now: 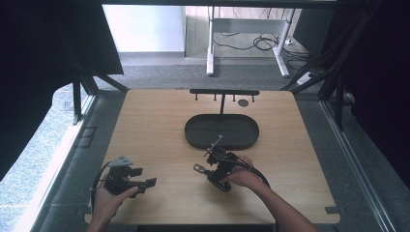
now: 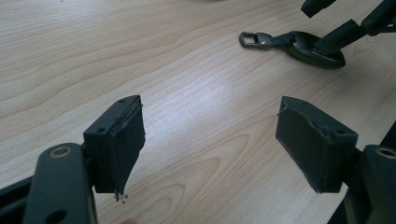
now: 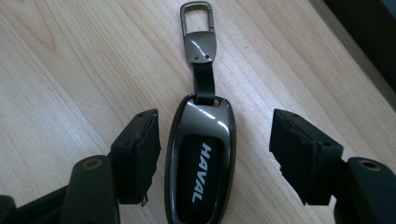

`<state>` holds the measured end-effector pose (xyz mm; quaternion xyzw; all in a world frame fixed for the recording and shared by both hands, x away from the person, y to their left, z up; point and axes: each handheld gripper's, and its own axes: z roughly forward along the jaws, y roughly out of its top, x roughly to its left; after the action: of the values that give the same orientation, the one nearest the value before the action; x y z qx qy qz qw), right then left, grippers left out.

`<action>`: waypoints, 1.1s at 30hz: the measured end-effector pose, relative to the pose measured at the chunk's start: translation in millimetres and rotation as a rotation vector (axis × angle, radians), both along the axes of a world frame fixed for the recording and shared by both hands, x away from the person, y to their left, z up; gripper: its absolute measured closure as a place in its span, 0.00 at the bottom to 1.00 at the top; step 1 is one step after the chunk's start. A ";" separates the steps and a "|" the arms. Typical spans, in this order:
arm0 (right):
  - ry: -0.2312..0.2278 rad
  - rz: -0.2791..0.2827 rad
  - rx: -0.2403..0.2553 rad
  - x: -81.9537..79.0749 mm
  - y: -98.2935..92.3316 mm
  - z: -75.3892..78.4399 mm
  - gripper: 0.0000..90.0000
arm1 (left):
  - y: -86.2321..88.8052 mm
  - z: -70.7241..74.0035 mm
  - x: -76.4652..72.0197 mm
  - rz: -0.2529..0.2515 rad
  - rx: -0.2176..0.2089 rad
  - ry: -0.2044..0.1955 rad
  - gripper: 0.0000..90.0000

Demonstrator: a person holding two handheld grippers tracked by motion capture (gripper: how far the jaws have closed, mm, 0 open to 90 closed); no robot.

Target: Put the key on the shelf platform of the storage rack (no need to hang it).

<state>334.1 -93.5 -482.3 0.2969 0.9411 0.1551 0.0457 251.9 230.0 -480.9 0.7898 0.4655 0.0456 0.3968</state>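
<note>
At the left of the counter (image 1: 145, 121) the left gripper (image 1: 145, 183) rests low with its jaws spread wide and nothing between them, idle for now. Right of it, near the counter's middle, the right gripper (image 3: 212, 163) has its jaws parted on either side of the key fob (image 3: 201, 172), which lies flat on the wood with its clip (image 3: 198, 32) pointing away; this looks like the moment before a grasp, calling for the jaws to close squarely on the fob's smooth sides. Beyond stand a dark oval tray (image 1: 222, 131) and a hook rack (image 1: 224, 92), possibly the fob's destination, on pale wood-grain with grey floor and a white desk frame (image 1: 246, 43) behind.
</note>
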 end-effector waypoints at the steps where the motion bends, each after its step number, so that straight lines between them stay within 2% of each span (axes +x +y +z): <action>1: 0.005 0.003 -0.007 0.3 1.9 -2.2 0.37 | 0.1 -0.1 0.1 0.000 0.000 0.000 0.27; 13: 0.024 0.035 -0.048 -1.9 9.0 -15.2 0.36 | -0.6 -0.8 0.3 -0.003 0.003 0.005 0.27; 25: 0.025 0.021 -0.091 1.3 10.8 -24.2 0.39 | -1.2 -1.7 0.6 -0.008 0.002 0.009 0.27; 33: 0.050 0.008 -0.083 4.6 9.1 -22.3 0.54 | -2.6 -0.4 -0.2 -0.015 -0.001 0.005 0.26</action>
<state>338.6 -84.4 -504.6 0.2949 0.9487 0.1088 0.0339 251.7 227.4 -481.3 0.7931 0.4606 0.0402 0.3965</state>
